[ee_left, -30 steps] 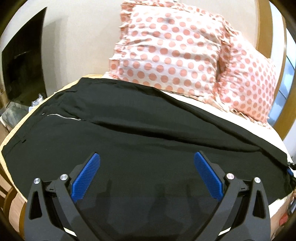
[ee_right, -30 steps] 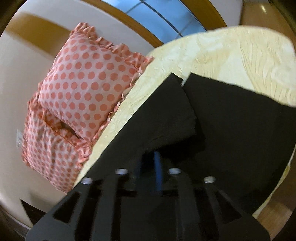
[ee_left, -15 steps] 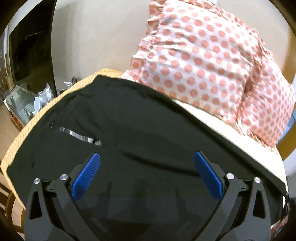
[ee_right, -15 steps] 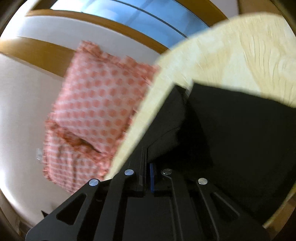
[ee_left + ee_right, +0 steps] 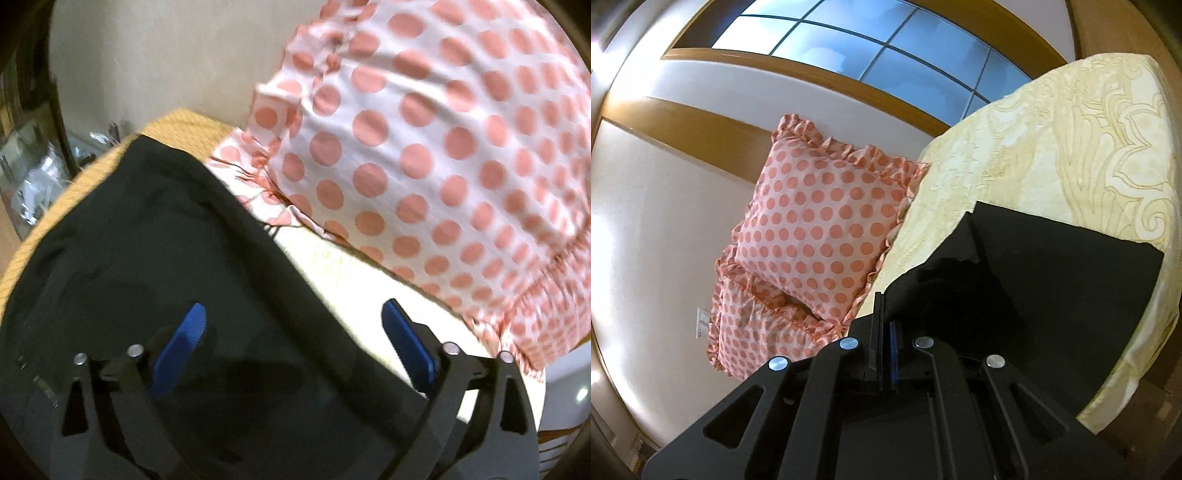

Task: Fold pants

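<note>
While left tongs (image 5: 293,332) gape, right tongs (image 5: 884,314) pinch pants (image 5: 1052,273) beside 2 pillows (image 5: 827,229).

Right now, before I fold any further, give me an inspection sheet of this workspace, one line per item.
Surface: bed with a cream patterned cover; an orange-yellow edge shows in the left wrist view.
Job's things: black pants spread on the bed; one end is lifted and doubled over.
Clutter: two pink polka-dot pillows against the wall at the head of the bed.
Grippers: left gripper open, jaws wide over the pants, gripping nothing; right gripper shut on the pants' raised edge.
Cables: nothing seen.
Surroundings: pale wall, wood-framed window, wall socket, blurred items beside the bed.
</note>
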Available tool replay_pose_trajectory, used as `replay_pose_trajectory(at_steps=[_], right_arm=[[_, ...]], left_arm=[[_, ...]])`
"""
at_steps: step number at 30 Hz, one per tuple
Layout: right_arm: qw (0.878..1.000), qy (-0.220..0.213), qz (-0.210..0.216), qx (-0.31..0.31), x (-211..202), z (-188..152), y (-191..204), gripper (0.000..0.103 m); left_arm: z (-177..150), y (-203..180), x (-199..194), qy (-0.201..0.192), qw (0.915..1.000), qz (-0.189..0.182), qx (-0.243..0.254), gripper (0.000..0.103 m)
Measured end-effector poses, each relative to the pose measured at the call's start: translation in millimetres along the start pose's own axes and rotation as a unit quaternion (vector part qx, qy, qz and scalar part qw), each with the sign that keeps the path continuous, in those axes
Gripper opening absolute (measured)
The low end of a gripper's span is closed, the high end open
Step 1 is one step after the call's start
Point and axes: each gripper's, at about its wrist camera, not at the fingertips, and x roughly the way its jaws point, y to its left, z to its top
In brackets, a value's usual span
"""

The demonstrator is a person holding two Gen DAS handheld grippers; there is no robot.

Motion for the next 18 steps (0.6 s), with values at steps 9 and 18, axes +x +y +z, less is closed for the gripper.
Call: replay_pose_trajectory(at_steps=[9,18], right_arm=[[1.0,0.018,-0.014,0.001,16,6,-10,0.002],[0.999,0.007,-0.01,-0.043,27,40,18,0.002]], left_arm=[[6,48,33,0.043,0.9908,-0.018,-0.127,0.014],[-92,70,-152,-0.092,0.9943,-0.034,-0.041,0.014]])
